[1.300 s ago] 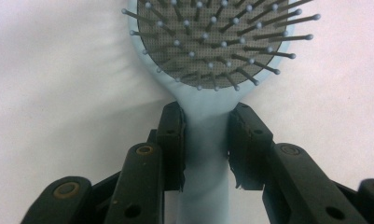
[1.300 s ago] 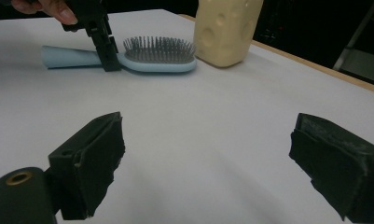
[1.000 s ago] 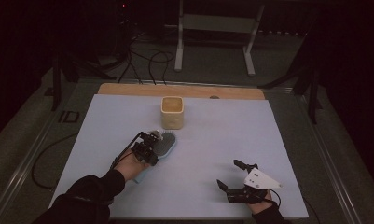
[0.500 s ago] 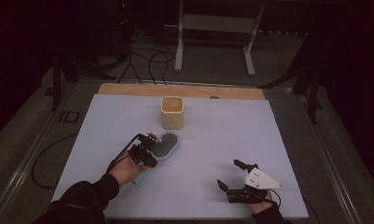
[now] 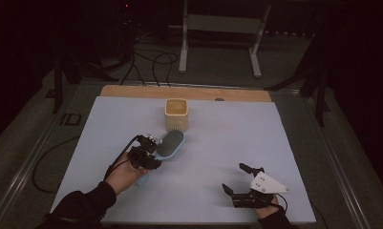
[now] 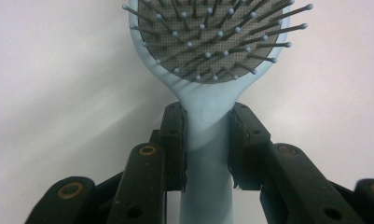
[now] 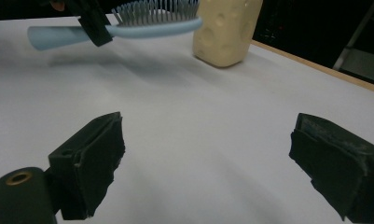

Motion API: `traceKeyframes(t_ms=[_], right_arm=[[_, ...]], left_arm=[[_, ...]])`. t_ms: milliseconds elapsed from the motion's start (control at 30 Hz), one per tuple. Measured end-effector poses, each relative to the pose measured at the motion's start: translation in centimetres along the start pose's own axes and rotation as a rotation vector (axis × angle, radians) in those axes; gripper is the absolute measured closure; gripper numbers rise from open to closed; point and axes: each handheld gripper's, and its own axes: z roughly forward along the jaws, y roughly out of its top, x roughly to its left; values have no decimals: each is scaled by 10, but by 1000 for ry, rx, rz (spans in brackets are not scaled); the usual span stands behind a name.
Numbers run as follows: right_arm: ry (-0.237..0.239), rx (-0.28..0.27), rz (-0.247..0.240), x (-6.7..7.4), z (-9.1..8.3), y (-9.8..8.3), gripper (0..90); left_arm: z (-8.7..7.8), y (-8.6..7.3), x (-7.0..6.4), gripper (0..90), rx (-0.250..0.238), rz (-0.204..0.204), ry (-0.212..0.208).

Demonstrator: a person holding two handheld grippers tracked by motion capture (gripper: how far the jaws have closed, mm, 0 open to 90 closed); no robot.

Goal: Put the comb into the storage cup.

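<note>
Hovering hairbrush (image 5: 170,143) near cup (image 5: 176,114), table (image 5: 275,143) centre

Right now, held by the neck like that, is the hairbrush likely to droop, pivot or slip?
Probably stiff: the hairbrush stays straight off the table, clamped only at its neck by the left gripper. The head overhangs, so it may pivot. The smooth plastic handle could slip.

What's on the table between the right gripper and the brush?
Nothing: bare white table runs from the right gripper to the brush, in the right gripper view.
</note>
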Motion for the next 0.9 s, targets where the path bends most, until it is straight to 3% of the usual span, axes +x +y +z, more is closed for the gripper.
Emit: traceKeyframes(t_ms=[400,633,900], right_arm=[[2,-2,-1,0,0,0,93],[6,0,0,0,0,0,93],[4,0,0,0,0,0,93]], left_arm=[[-18,1,-1,697,-125,8,4],[-30,0,-5,697,-202,45,34],[-35,-3,-6,697,-284,65,20]])
